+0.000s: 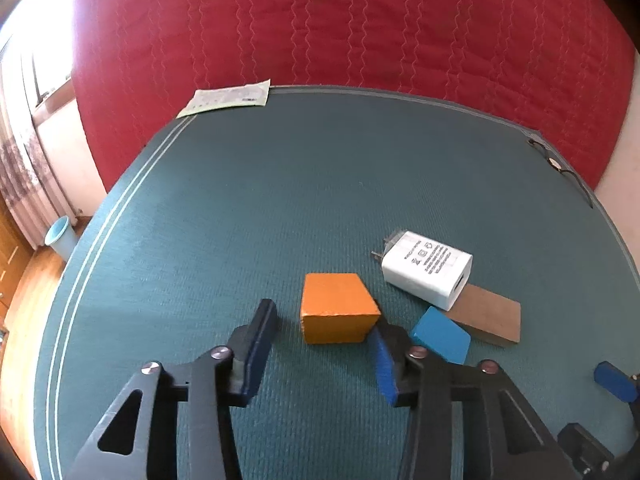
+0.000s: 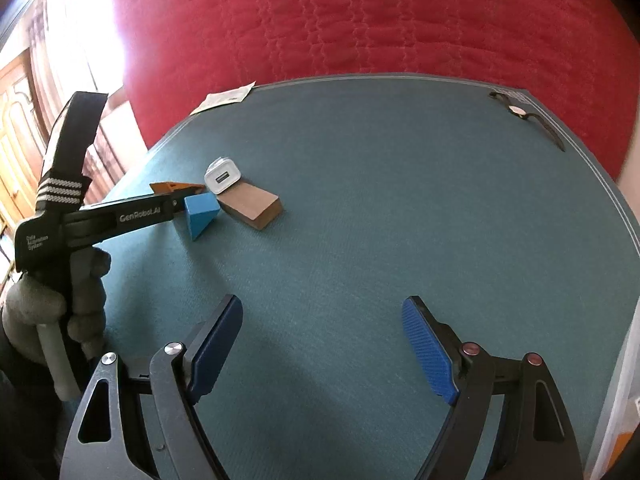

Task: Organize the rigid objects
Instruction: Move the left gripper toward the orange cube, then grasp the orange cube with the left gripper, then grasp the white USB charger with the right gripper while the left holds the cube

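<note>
1. Far left, on the floor: a pale blue bin point(image 1: 60, 236), its rim cut off by the surface point(image 1: 280, 200); I cannot see what is in it.
2. Far left corner of the surface: a paper slip point(image 1: 228, 98), print too small to read.
3. My left claw point(image 1: 322, 320) is released. The orange block point(image 1: 340, 308) sits between its pads; the left one stands clear of it, the right one is at the block's near corner.
4. From the right wrist, that claw hides most of the orange block; my gloved left hand point(image 2: 60, 300) grips its handle.
5. Right of the block: a blue wedge point(image 1: 440, 334), a brown wooden block point(image 1: 492, 316) and a white charger point(image 1: 428, 268), close together. Whether the charger touches the wood I cannot tell.
6. My right claw point(image 2: 322, 304) is released over bare surface, well apart from the group.
7. Far right corner: a small strapped thing point(image 2: 516, 110), perhaps a watch, hard to make out.
</note>
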Action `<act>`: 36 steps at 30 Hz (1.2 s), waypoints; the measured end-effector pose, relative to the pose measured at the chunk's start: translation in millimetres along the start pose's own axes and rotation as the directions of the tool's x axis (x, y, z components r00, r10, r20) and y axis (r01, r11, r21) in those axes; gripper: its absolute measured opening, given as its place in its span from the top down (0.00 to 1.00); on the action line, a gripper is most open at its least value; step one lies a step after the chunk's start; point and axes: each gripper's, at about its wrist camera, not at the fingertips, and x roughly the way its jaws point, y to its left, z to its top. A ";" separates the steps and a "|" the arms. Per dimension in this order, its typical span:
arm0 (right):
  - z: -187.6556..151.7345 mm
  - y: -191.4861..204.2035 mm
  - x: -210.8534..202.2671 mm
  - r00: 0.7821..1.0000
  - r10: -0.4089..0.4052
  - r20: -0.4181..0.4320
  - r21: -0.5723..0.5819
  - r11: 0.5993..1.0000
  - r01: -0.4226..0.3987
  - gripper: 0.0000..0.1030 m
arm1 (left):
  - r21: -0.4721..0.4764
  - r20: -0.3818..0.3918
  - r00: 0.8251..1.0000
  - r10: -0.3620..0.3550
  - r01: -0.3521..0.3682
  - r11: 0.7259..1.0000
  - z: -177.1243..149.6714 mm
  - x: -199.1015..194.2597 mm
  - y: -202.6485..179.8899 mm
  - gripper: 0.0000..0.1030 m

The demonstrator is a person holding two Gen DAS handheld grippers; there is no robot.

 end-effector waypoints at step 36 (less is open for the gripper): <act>100.8 85.3 104.5 0.997 0.062 -0.035 -0.246 0.967 -0.069 0.51 | -0.131 0.062 0.993 0.100 -0.091 0.987 -9.1 -20.2 30.5 0.70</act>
